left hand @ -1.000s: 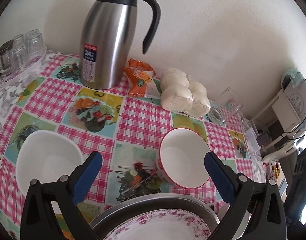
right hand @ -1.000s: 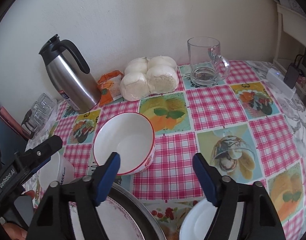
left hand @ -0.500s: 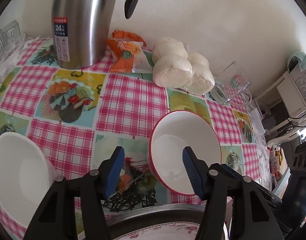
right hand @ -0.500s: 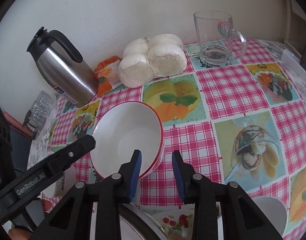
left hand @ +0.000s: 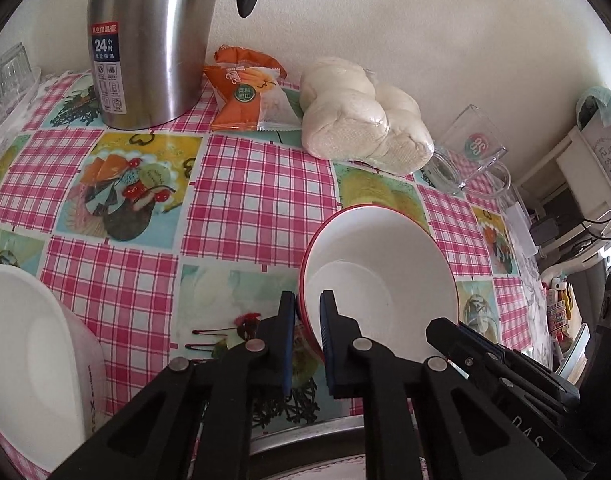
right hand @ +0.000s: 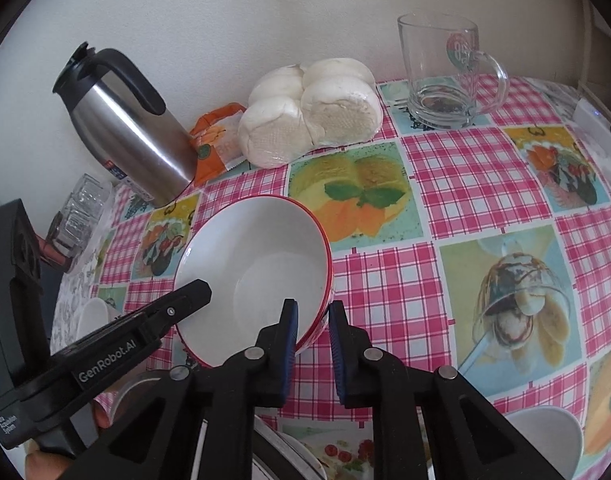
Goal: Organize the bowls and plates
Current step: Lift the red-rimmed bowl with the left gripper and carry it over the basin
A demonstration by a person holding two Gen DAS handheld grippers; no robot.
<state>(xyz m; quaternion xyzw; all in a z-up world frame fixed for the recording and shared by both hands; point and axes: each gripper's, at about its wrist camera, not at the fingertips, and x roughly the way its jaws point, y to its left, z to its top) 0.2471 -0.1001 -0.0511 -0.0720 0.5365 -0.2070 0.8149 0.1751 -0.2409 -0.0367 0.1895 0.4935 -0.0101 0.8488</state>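
Note:
A white bowl with a red rim stands on the checked tablecloth. My left gripper is shut on its left rim, one pad inside and one outside. My right gripper straddles the opposite rim of the same bowl. Its jaws are closing, with the bowl wall pinched between the pads. The left gripper shows side-on in the right wrist view. A plain white bowl sits at the left. A flowered plate lies in a metal basin just below both grippers. Another white bowl sits lower right.
Along the wall stand a steel thermos, an orange snack packet, a bag of white buns and a glass mug. Small glasses crowd the far left edge. A shelf with cables is beyond the table's right side.
Both grippers came down and forward to the red-rimmed bowl. Their jaws went from wide open to closed on its opposite rims.

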